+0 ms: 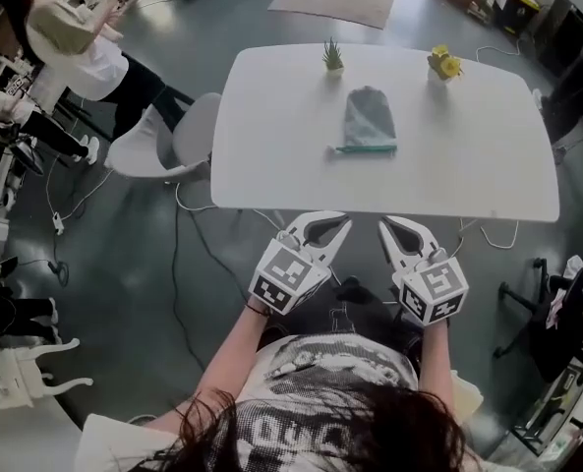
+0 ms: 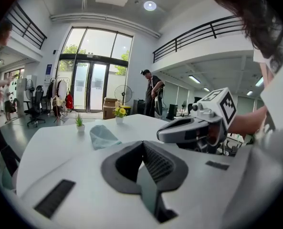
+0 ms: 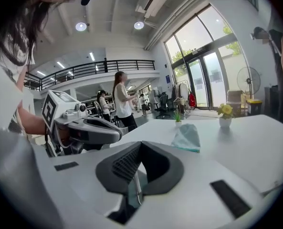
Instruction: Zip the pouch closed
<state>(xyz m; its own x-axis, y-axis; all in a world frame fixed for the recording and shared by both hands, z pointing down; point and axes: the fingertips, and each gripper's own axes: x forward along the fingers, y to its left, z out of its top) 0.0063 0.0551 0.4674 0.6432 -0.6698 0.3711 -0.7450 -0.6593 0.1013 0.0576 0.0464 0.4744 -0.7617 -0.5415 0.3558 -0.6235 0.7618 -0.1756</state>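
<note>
Head view: a white surface (image 1: 488,165) is seen from above, and a grey pouch (image 1: 370,119) with a teal zip edge is laid flat on it, the zip edge turned toward the near side. Behind the pouch, a small green plant (image 1: 332,56) is set to its left and a pot of yellow flowers (image 1: 443,63) to its right, both apart from it. The left gripper (image 1: 343,221) and the right gripper (image 1: 383,224) are held side by side off the near edge of the surface, above the wearer's lap, well apart from the pouch. A white chair (image 1: 163,146) is placed at the left end of the surface, and a person (image 1: 75,47) is seen beyond it.

Left gripper view: the 2 jaws of the left gripper (image 2: 142,144) are brought together at their tips, with nothing between them. The pouch (image 2: 102,136) is seen far ahead on the surface, with the plant (image 2: 78,122) and the yellow flowers (image 2: 119,113) behind it. The right gripper (image 2: 162,133) is seen close by at the right, its jaws closed too.

Right gripper view: the jaws of the right gripper (image 3: 140,147) are pressed together and nothing is held. The pouch (image 3: 186,137) is seen ahead and to the right, untouched, its teal edge nearest. Whether the zip is closed cannot be told. The left gripper (image 3: 116,133) is seen at the left.
</note>
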